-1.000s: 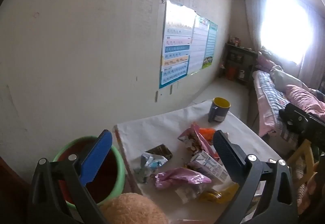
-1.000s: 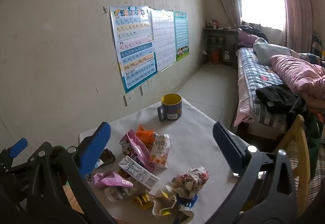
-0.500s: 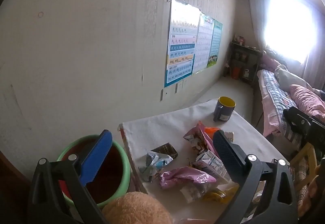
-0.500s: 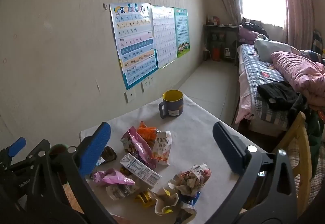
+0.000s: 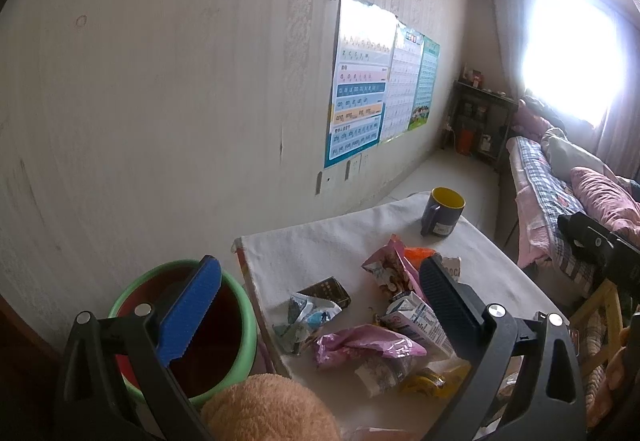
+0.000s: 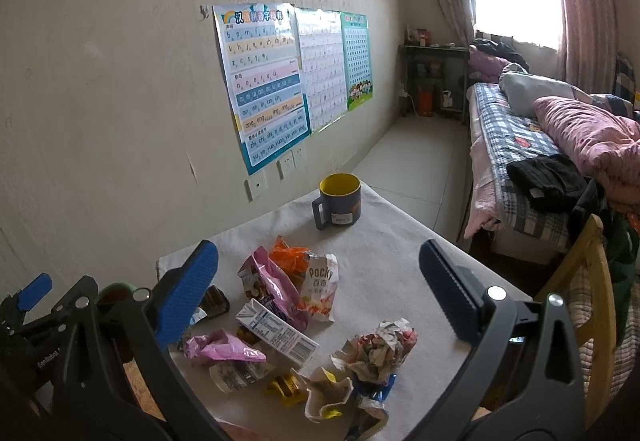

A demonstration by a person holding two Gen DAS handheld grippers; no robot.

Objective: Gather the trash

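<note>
A pile of trash lies on the white-covered table [image 6: 384,265]: a pink wrapper [image 5: 366,343] [image 6: 224,350], a small milk carton [image 5: 416,321] [image 6: 276,333], a Pocky packet [image 6: 322,281], a crumpled paper ball [image 6: 378,347] and other wrappers. A green-rimmed bin [image 5: 240,325] stands at the table's left edge. My left gripper [image 5: 320,309] is open and empty, above the table's near left corner. My right gripper [image 6: 320,301] is open and empty, above the pile. The left gripper's arm also shows in the right wrist view [image 6: 36,305].
A dark mug with a yellow inside [image 6: 340,201] [image 5: 442,211] stands at the table's far end. A fuzzy tan object [image 5: 272,409] sits at the near edge. A wooden chair [image 6: 588,281] and a bed [image 6: 520,161] are on the right. The wall with posters [image 6: 264,81] is on the left.
Both grippers have shifted slightly, so the table and trash sit a little differently in view. Both stay open and empty. Nothing on the table moved.
</note>
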